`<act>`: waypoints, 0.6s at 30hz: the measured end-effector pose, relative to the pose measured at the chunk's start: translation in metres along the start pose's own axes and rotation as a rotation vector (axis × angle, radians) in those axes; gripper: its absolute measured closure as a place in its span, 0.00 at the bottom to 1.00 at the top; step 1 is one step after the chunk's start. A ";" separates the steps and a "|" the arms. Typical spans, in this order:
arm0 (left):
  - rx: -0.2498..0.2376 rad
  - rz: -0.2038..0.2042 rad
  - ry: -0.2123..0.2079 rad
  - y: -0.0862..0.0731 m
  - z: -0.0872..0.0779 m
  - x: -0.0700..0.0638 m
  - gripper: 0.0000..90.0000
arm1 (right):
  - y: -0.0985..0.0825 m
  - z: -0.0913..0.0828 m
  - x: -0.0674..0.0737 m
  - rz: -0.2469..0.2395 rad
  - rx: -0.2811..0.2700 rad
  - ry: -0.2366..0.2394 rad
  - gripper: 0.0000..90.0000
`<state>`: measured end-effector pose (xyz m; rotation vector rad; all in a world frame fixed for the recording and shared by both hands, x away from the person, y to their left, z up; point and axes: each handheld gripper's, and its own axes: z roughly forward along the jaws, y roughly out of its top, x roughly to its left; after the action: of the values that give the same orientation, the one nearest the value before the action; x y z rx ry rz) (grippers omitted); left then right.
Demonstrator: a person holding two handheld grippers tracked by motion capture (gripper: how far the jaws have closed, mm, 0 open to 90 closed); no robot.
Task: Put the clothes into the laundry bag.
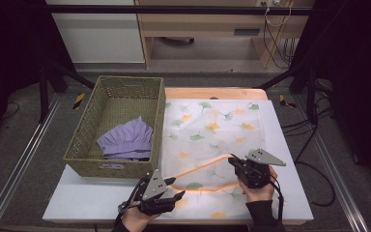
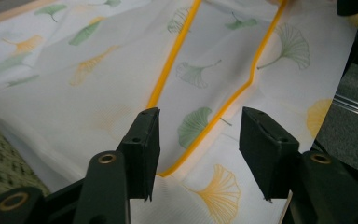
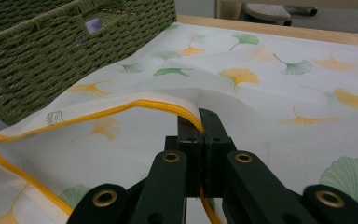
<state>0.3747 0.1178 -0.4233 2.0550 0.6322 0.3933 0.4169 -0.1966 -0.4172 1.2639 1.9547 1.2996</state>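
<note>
White ginkgo-print cloth (image 1: 212,130) lies spread on table (image 1: 290,193), beside green basket (image 1: 116,126). Right gripper (image 3: 200,122) clamps its yellow hem (image 3: 121,108); keep that pinch firm. Left gripper (image 2: 199,135) gapes, nothing gripped; re-grip hem squarely.

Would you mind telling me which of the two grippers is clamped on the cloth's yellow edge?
The right gripper: its jaws are shut on the yellow edge, while the left gripper stands open above the cloth.
</note>
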 end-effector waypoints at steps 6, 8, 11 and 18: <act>-0.023 -0.017 0.018 0.012 -0.015 0.011 0.47 | 0.000 -0.001 0.000 0.007 -0.007 -0.001 0.98; -0.041 -0.019 0.024 0.015 -0.020 0.014 0.46 | 0.000 0.000 -0.001 0.006 -0.007 -0.001 0.98; -0.050 -0.024 0.036 0.022 -0.029 0.022 0.43 | 0.000 0.000 -0.001 0.006 -0.014 -0.006 0.98; -0.077 -0.024 0.084 0.034 -0.049 0.040 0.40 | 0.001 0.000 -0.001 0.006 -0.012 -0.007 0.98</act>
<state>0.3923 0.1591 -0.3679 1.9645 0.6815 0.4850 0.4176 -0.1975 -0.4167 1.2684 1.9371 1.3064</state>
